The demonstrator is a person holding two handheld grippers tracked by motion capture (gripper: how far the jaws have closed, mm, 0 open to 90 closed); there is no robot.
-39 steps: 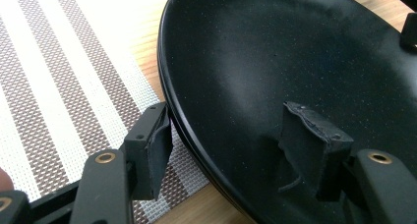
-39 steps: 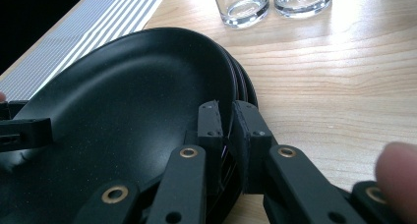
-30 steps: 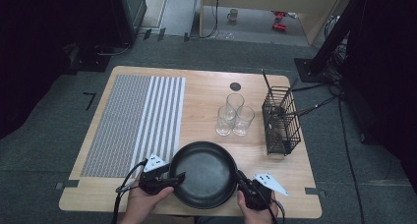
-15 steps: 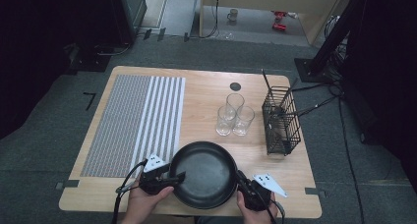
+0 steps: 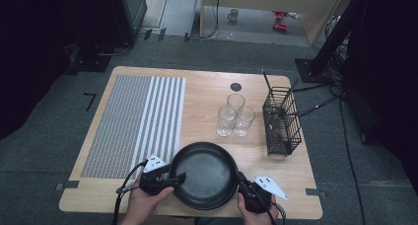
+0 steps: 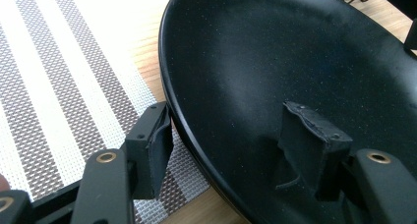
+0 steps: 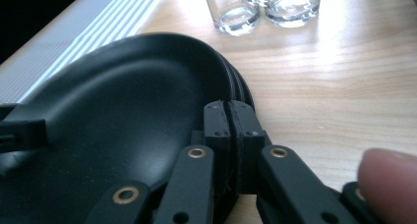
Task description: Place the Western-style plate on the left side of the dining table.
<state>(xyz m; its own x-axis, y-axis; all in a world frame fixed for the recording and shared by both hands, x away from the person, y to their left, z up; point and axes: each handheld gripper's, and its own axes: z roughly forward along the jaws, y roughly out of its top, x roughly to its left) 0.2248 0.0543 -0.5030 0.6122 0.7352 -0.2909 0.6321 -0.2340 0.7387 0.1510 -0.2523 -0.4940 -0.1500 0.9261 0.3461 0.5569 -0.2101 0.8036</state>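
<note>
From the high view I've got the black plate (image 5: 203,174) at the near edge of the table (image 5: 207,92), left gripper (image 5: 178,177) and right gripper (image 5: 242,181) on opposite sides. Left gripper view: my jaws sit wide, straddling the plate's rim, one over the striped mat (image 6: 54,86). Right gripper view: jaws pinched tight on a stack of plate rims, glasses (image 7: 260,5) beyond.

We record a matt black plate (image 5: 203,174) with faint pale speckling, gripped by black jaws bearing brass-coloured rivets. At the table's (image 5: 207,94) left edge we note a placemat (image 5: 133,124) woven in grey-brown mesh, white-striped on its right part. The table is pale wood; the wire basket (image 5: 281,120) black, the glasses (image 5: 234,115) clear.
</note>
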